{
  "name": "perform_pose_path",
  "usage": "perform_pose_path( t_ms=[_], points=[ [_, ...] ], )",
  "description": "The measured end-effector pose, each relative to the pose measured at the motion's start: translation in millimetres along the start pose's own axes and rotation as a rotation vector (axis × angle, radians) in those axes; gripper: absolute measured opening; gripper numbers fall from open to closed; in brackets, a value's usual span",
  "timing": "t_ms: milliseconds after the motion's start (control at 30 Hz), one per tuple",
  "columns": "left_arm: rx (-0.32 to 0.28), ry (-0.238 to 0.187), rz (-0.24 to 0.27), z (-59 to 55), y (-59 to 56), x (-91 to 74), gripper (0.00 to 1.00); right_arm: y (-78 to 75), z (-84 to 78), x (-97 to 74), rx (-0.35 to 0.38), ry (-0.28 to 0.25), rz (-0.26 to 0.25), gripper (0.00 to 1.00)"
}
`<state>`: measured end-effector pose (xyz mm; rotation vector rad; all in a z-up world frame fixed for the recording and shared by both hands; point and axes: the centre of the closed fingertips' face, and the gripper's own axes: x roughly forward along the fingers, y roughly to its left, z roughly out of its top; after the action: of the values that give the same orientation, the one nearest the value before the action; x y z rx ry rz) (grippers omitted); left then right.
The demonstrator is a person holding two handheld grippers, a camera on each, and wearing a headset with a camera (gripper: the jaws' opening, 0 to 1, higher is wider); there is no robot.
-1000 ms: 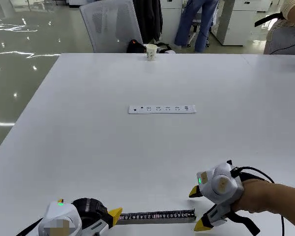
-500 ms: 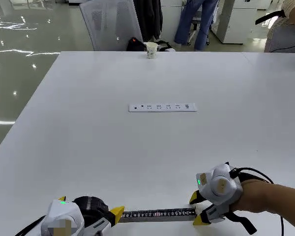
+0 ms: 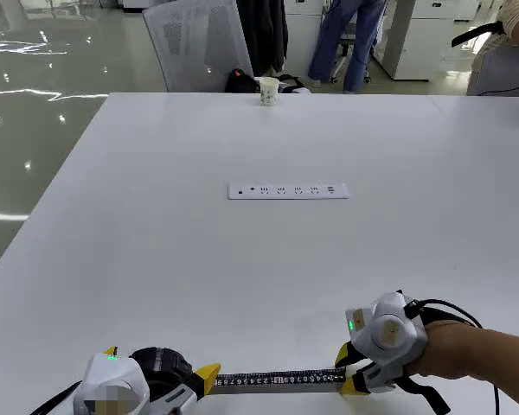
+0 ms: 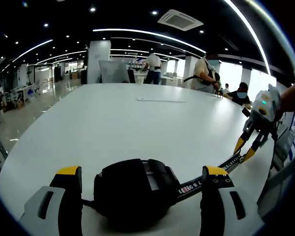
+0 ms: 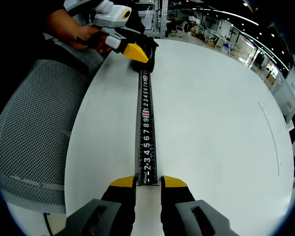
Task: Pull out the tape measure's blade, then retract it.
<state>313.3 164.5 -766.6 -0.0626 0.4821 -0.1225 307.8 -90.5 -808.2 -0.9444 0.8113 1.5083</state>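
Note:
The black tape measure case (image 4: pixel 135 192) sits on the white table, and my left gripper (image 4: pixel 141 172) is shut on it, a yellow-tipped jaw on either side. In the head view the case (image 3: pixel 166 368) and left gripper (image 3: pixel 156 363) are at the bottom left. The blade (image 3: pixel 277 379) lies flat on the table, pulled out to the right. My right gripper (image 3: pixel 346 370) is at its far end. In the right gripper view the blade (image 5: pixel 146 118) runs away from me, and my right gripper (image 5: pixel 148 183) is shut on its end hook.
A white power strip (image 3: pixel 287 190) lies mid-table (image 3: pixel 156 242). A paper cup (image 3: pixel 269 90) stands at the far edge, with a grey chair (image 3: pixel 199 43) and a standing person (image 3: pixel 346 35) behind it. A mesh chair seat (image 5: pixel 34 137) is beside the table's near edge.
The right gripper's jaws, wide open a second ago, have closed on the blade's end. The left gripper and the case have stayed put.

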Motion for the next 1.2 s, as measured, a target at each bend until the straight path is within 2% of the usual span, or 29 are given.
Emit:
perform_pose_path(
  t_ms=[300, 500, 600, 700, 833, 967, 1033, 1100, 1200],
  points=[
    [0.000, 0.009, -0.004, -2.7, -1.2, -0.2, 0.99, 1.3, -1.5, -0.2, 0.012, 0.019, -0.012, 0.13],
    [-0.014, 0.018, -0.016, -7.4, -5.6, 0.2, 0.99, 0.3, -3.0, -0.2, 0.080, 0.044, -0.008, 0.12],
    [-0.015, 0.016, -0.015, -7.4, -6.3, 0.6, 0.98, 0.9, -2.3, 0.8, 0.054, 0.070, -0.003, 0.11],
    [-0.012, 0.006, -0.006, -5.1, -4.8, -0.4, 0.93, 0.4, -3.2, 0.1, 0.064, 0.069, 0.008, 0.11],
    [-0.029, 0.015, 0.012, -5.9, 0.1, -0.8, 0.86, 0.2, -3.5, -0.6, 0.131, 0.043, 0.031, 0.10],
    [-0.031, 0.017, 0.026, -4.7, 3.5, -2.5, 0.77, 1.2, -2.8, 0.1, 0.142, 0.038, 0.034, 0.10],
    [-0.045, 0.035, 0.019, -8.2, 2.3, -2.4, 0.73, 1.5, -2.6, 0.5, 0.135, 0.042, 0.029, 0.11],
    [-0.033, 0.050, 0.025, -11.0, 2.4, -1.9, 0.71, 1.6, -2.3, 0.4, 0.136, 0.047, 0.023, 0.11],
    [-0.044, 0.064, 0.038, -12.4, 6.4, -3.2, 0.66, 1.1, -2.8, 1.0, 0.135, 0.053, 0.017, 0.11]
  ],
)
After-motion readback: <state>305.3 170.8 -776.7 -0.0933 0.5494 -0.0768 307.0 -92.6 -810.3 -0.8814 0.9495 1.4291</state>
